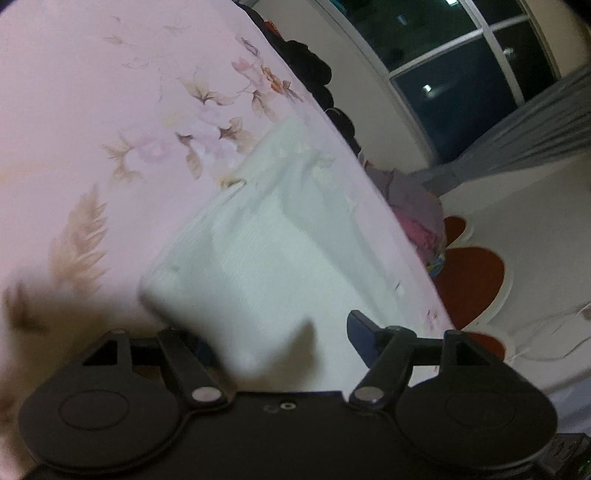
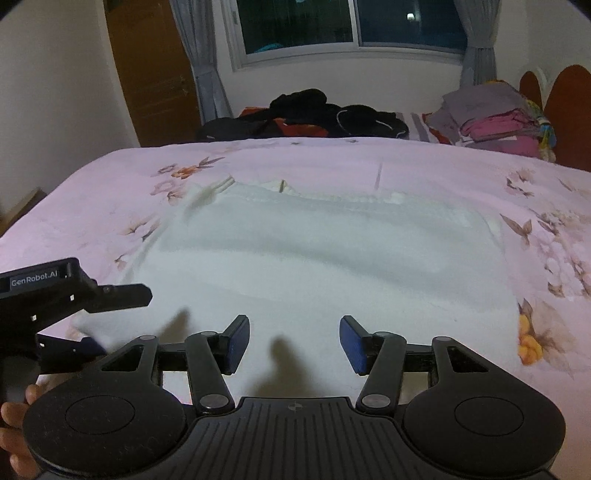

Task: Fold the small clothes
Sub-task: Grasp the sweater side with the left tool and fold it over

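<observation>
A small white garment (image 2: 314, 258) lies spread on the pink floral bedsheet (image 2: 406, 166). My right gripper (image 2: 293, 343) is open and empty, its blue pads just above the garment's near edge. My left gripper (image 2: 92, 317) shows at the left of the right wrist view, jaws apart around the garment's near left corner. In the left wrist view the white garment (image 1: 266, 251) fills the middle; a lifted, blurred corner lies between the jaws of the left gripper (image 1: 280, 339) and hides the left finger. Only the right fingertip (image 1: 364, 332) shows.
A pile of black and red clothes (image 2: 306, 110) lies at the far edge of the bed. A stack of folded grey and pink clothes (image 2: 495, 118) sits at the far right by the red headboard (image 2: 569, 110). A window (image 2: 351, 22) and a wooden door (image 2: 155, 66) are behind.
</observation>
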A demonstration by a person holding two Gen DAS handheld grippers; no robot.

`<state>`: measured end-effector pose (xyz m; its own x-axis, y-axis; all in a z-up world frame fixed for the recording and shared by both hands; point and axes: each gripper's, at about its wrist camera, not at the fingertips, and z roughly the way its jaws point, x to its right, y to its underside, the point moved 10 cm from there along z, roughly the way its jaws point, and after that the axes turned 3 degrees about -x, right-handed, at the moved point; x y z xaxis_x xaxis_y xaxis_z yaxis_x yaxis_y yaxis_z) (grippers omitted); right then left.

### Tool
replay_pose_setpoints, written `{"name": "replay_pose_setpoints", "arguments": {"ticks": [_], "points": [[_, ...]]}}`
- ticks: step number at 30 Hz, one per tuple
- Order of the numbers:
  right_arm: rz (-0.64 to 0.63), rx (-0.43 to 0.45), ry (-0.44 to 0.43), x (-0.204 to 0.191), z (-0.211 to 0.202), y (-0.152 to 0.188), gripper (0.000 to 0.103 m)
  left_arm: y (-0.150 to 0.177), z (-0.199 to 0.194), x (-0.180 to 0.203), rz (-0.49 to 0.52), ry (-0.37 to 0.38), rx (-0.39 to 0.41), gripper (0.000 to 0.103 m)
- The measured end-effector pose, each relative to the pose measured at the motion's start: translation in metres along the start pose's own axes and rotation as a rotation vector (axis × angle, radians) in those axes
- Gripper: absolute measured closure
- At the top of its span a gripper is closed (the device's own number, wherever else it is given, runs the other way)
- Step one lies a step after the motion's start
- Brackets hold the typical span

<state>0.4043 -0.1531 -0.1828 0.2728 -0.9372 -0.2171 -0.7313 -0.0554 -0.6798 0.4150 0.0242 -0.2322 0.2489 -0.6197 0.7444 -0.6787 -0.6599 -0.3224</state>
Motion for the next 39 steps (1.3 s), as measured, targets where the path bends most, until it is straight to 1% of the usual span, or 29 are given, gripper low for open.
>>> {"name": "replay_pose_setpoints", "arguments": {"ticks": [5, 7, 9, 10, 12, 14, 16, 19, 24, 28, 30, 32, 34, 36, 39], "points": [[-0.007, 0.011, 0.045, 0.0, 0.022, -0.022, 0.049, -0.014, 0.014, 0.002, -0.018, 0.044, 0.012, 0.036], [-0.01, 0.016, 0.065, 0.0, 0.029, -0.029, 0.049, -0.018, 0.018, 0.003, -0.016, 0.053, 0.015, 0.044], [-0.022, 0.02, 0.099, 0.002, 0.038, -0.035, 0.049, -0.021, 0.021, -0.001, -0.033, 0.058, 0.015, 0.063], [-0.027, 0.02, 0.117, 0.004, 0.041, -0.037, 0.049, -0.022, 0.023, -0.005, -0.049, 0.062, 0.017, 0.067], [-0.039, 0.004, 0.137, 0.004, 0.051, -0.034, 0.049, -0.023, 0.023, -0.012, -0.065, 0.061, 0.024, 0.083], [-0.039, -0.026, 0.137, 0.004, 0.061, -0.027, 0.049, -0.024, 0.023, -0.016, -0.069, 0.054, 0.029, 0.093], [-0.072, -0.038, 0.155, 0.003, 0.07, -0.018, 0.049, -0.024, 0.021, -0.018, -0.072, 0.049, 0.037, 0.094], [-0.145, -0.014, 0.19, 0.0, 0.075, -0.012, 0.049, -0.025, 0.017, -0.015, -0.045, 0.03, 0.057, 0.095], [-0.164, 0.009, 0.192, -0.001, 0.079, -0.008, 0.049, -0.027, 0.008, 0.001, 0.021, 0.007, 0.092, 0.096], [-0.145, 0.004, 0.167, 0.001, 0.078, -0.01, 0.048, -0.03, 0.001, 0.024, 0.125, -0.008, 0.122, 0.096], [-0.103, 0.013, 0.135, 0.004, 0.071, -0.013, 0.047, -0.029, -0.004, 0.04, 0.174, -0.011, 0.135, 0.096], [-0.014, 0.045, 0.097, 0.013, 0.058, -0.018, 0.047, -0.025, -0.006, 0.064, 0.265, -0.008, 0.15, 0.096], [0.057, 0.076, 0.088, 0.028, 0.043, -0.022, 0.047, -0.019, -0.006, 0.091, 0.357, 0.001, 0.151, 0.096], [0.101, 0.098, 0.084, 0.045, 0.026, -0.024, 0.047, -0.009, -0.003, 0.117, 0.436, 0.021, 0.144, 0.096], [0.165, 0.128, 0.091, 0.074, -0.001, -0.024, 0.047, 0.018, 0.01, 0.158, 0.549, 0.067, 0.107, 0.096]]}}
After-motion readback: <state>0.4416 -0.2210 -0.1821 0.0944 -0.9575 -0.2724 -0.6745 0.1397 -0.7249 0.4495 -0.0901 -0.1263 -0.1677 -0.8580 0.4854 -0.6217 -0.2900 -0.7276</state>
